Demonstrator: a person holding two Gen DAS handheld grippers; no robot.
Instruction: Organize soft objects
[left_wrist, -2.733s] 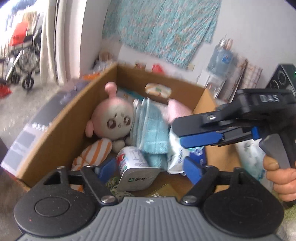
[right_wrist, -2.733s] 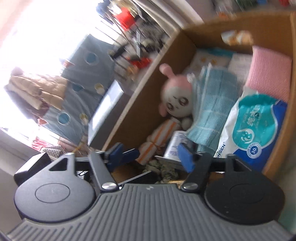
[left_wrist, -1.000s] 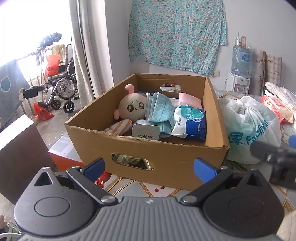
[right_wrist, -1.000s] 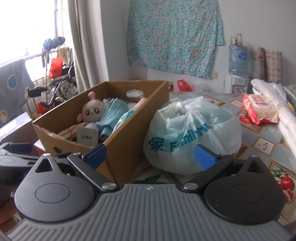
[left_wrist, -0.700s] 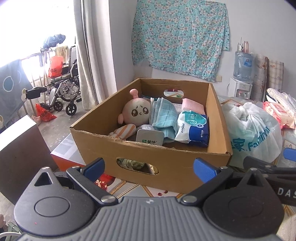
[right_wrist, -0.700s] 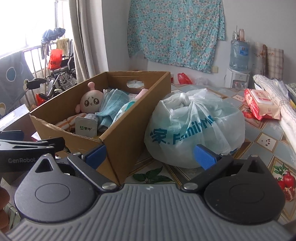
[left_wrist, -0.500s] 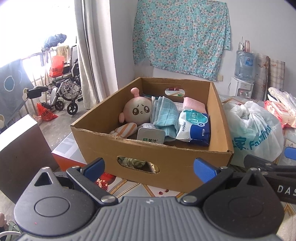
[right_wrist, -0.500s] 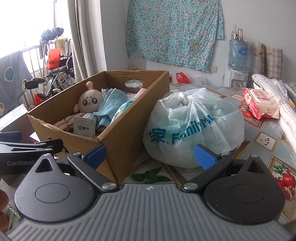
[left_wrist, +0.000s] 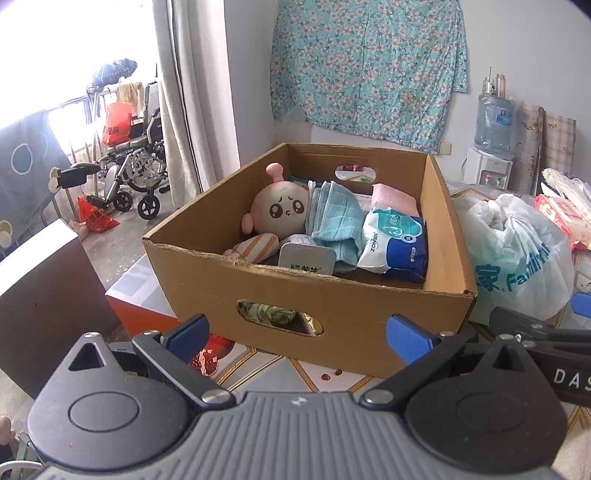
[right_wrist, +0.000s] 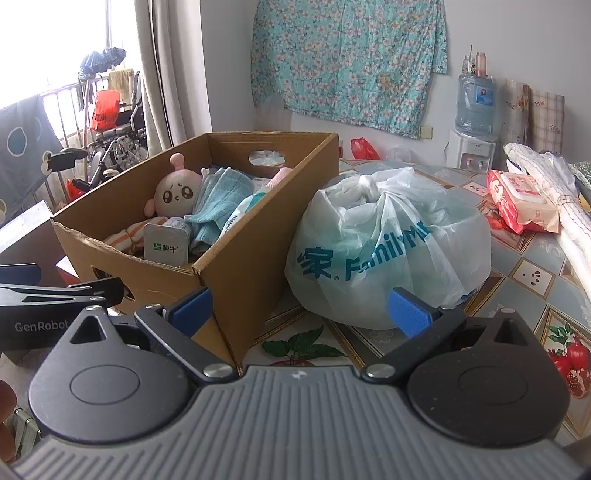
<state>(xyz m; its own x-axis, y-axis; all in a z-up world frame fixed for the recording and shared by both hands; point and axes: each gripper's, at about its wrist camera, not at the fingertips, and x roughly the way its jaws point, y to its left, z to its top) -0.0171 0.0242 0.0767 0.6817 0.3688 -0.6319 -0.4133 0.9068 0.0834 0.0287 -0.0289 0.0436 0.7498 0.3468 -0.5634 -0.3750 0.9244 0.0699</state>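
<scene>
Both the left gripper (left_wrist: 297, 334) and the right gripper (right_wrist: 300, 308) had jaws released and empty, while just right of the cardboard box (right_wrist: 242, 271) on the table sat the tied plastic bag (right_wrist: 388, 247), probably light, squashy and slippery, best pinched at its knotted top.

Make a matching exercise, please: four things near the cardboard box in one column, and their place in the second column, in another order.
Things:
1. plush doll
2. wipes pack
3. white plastic bag
4. red packet

Places:
a. on the table, far right
b. in the cardboard box, left side
c. on the table, against the box's right wall
d. in the box, right side

Pairs: 1-b, 2-d, 3-c, 4-a
</scene>
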